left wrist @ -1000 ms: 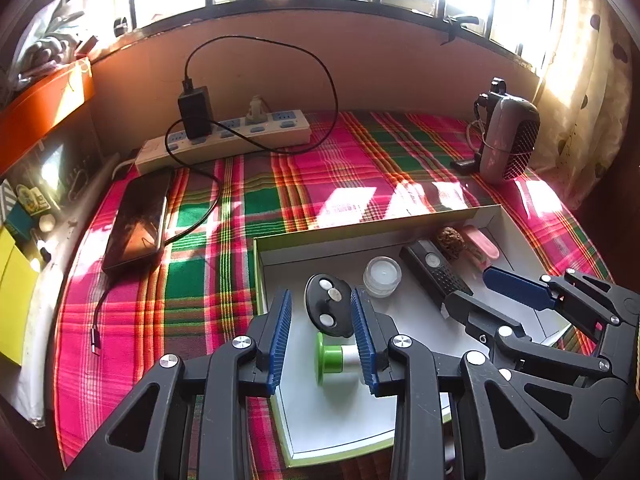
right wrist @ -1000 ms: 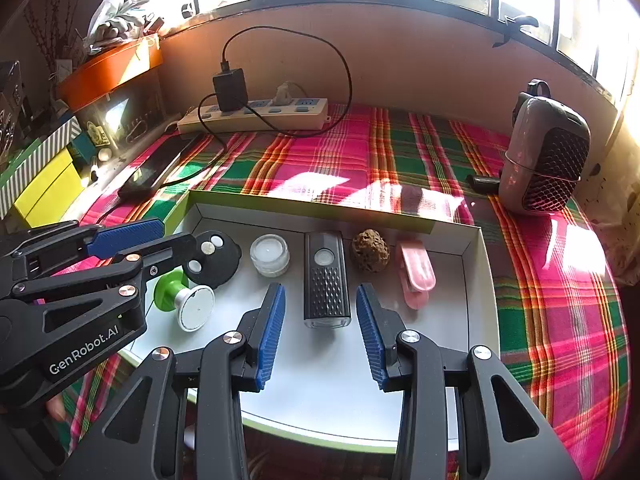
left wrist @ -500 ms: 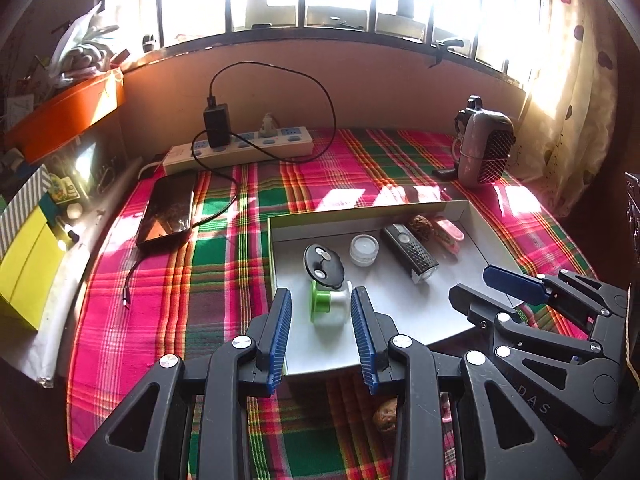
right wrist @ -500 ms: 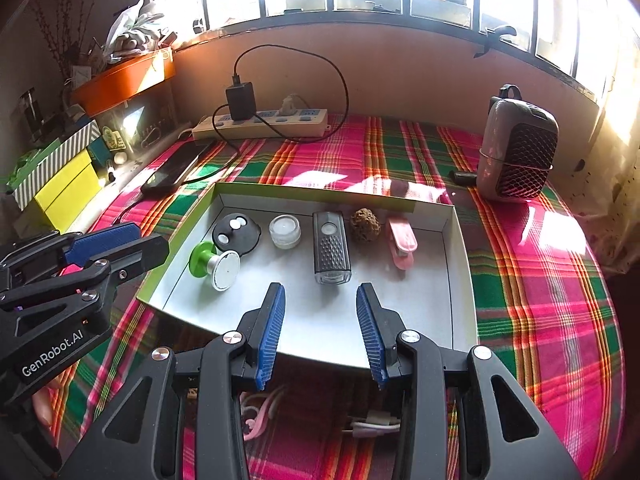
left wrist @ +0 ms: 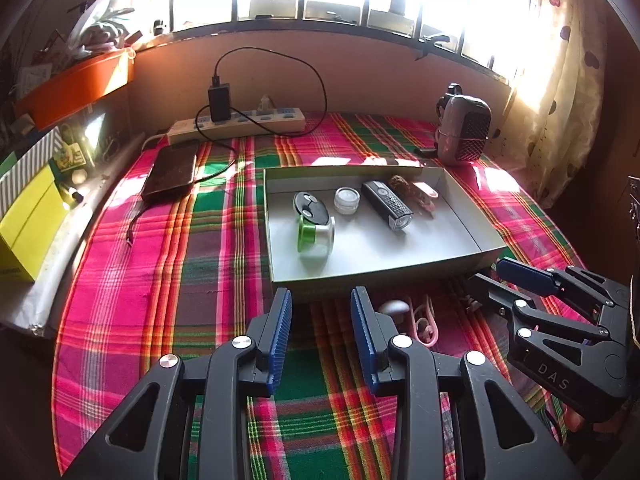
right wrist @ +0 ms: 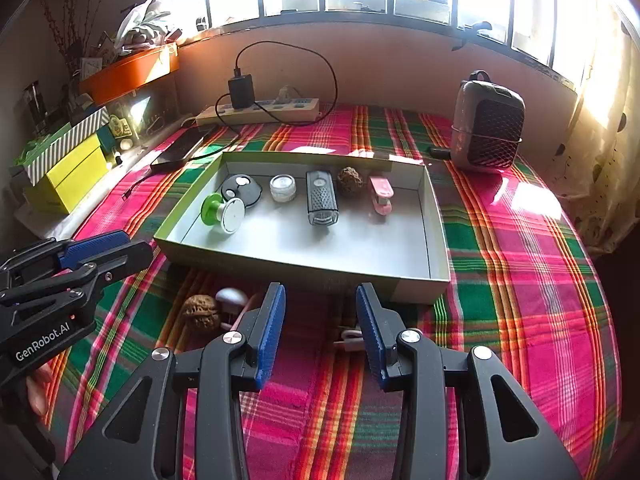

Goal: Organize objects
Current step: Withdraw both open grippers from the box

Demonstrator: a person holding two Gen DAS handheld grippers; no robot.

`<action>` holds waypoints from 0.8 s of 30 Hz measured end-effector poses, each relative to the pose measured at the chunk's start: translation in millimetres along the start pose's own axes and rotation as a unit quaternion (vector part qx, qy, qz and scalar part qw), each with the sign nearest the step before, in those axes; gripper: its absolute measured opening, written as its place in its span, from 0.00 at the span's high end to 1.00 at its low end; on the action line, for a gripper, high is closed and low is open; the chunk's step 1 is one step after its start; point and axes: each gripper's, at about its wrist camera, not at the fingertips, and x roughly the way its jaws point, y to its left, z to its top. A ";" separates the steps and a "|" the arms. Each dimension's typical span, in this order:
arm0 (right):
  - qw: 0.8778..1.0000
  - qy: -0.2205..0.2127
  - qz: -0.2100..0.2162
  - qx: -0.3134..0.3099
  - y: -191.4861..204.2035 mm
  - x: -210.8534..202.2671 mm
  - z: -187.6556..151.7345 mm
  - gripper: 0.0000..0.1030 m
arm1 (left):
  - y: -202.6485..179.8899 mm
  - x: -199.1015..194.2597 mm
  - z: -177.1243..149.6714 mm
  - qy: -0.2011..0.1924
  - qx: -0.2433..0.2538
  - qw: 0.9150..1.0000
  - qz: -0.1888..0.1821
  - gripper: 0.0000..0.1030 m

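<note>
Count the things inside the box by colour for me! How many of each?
Black: 2, the round disc and the ribbed bar
Green and white: 1, the spool
White: 1, the little jar
Brown: 1, the bumpy nut
Pink: 1, the clip
Total: 6

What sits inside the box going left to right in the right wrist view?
green spool → black round disc → small clear jar → black bike light → brown walnut → pink clip
</note>
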 end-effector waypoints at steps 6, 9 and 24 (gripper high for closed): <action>1.000 0.018 -0.008 0.004 -0.8 -3.3 -20.3 0.62 | 22.4 -9.0 -30.2 0.014 -0.025 1.000 -0.001 0.72; 1.000 0.022 -0.003 -0.001 1.0 -5.3 -27.1 0.62 | 33.4 -13.0 -39.4 0.015 -0.043 0.999 0.005 0.72; 0.998 0.036 -0.040 0.043 -48.7 -21.3 -66.2 0.62 | 38.4 -22.4 -53.8 0.014 -0.055 0.998 -0.003 0.72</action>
